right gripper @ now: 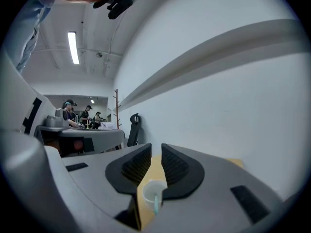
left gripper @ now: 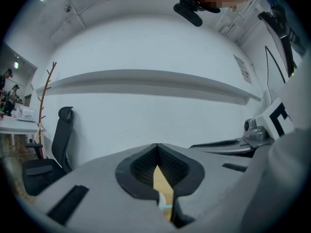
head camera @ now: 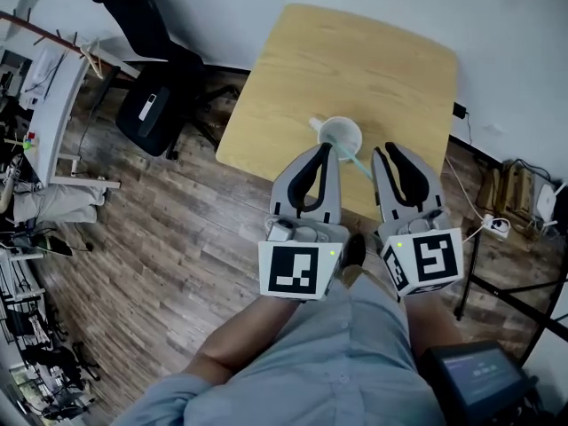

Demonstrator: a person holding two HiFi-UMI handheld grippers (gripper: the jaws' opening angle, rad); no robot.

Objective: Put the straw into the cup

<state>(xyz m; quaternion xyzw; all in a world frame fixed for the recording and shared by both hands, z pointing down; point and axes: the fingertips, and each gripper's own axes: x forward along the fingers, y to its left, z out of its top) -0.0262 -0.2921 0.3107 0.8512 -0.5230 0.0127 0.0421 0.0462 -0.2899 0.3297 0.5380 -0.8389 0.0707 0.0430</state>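
Observation:
A white cup point(head camera: 340, 137) stands near the front edge of the light wooden table point(head camera: 355, 60). A teal straw point(head camera: 360, 163) sits in it and leans out over the rim toward the right gripper. My left gripper point(head camera: 325, 149) hovers just in front of the cup, shut with nothing in it; its tips point(left gripper: 156, 145) meet, and a sliver of the cup point(left gripper: 163, 198) shows below. My right gripper point(head camera: 387, 152) is beside the straw's free end, slightly open and empty. Between its jaws point(right gripper: 156, 147) I see the cup point(right gripper: 151, 191) and straw point(right gripper: 156, 204) lower down.
A black office chair point(head camera: 151, 69) stands left of the table on the wood floor. A power strip with cables point(head camera: 497, 227) lies at the right, and a screen device point(head camera: 479, 371) is at the bottom right. White desks point(head camera: 53, 96) line the far left.

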